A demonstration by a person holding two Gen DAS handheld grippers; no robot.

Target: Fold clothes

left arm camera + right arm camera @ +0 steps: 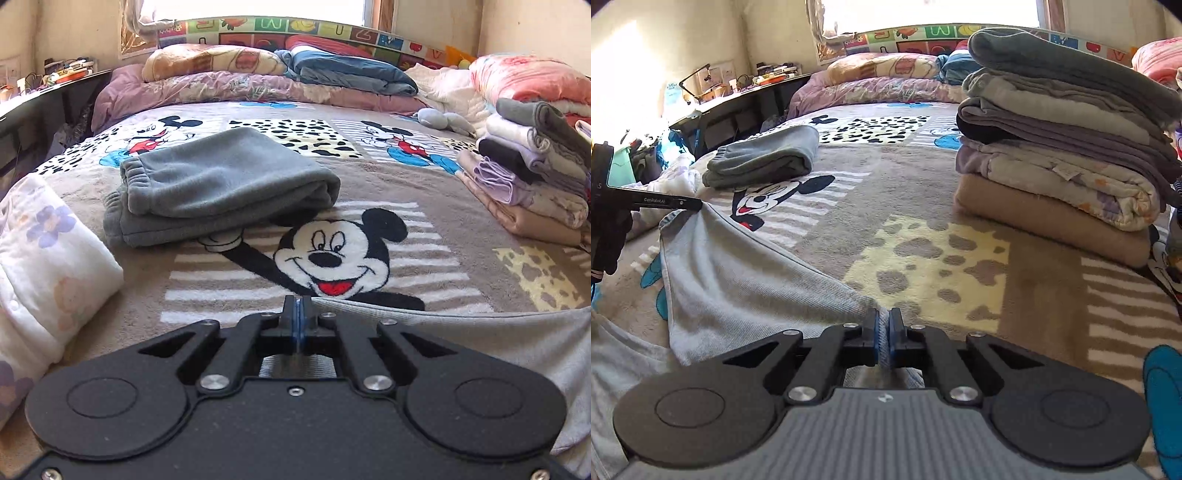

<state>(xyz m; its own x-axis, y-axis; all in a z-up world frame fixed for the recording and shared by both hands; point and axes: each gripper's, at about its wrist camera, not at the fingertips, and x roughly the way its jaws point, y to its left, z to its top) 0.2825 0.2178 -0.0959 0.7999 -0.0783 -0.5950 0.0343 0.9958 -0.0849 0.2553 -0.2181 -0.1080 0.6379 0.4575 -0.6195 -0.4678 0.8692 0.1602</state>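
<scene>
Both grippers pinch one edge of a light grey garment (746,284) low over the bed (1027,273): the left gripper (696,204) clamps one corner, the right gripper (884,332) is closed on the cloth at the other, the edge stretched between them. The fabric looks thin, soft and light, a knit that sags and creases between holds, so it is likely best taken at corners or hems and kept taut. Its body drapes towards the person. Beyond it lie folded grey trousers (221,188) and a stack (1067,147) of folded clothes
</scene>
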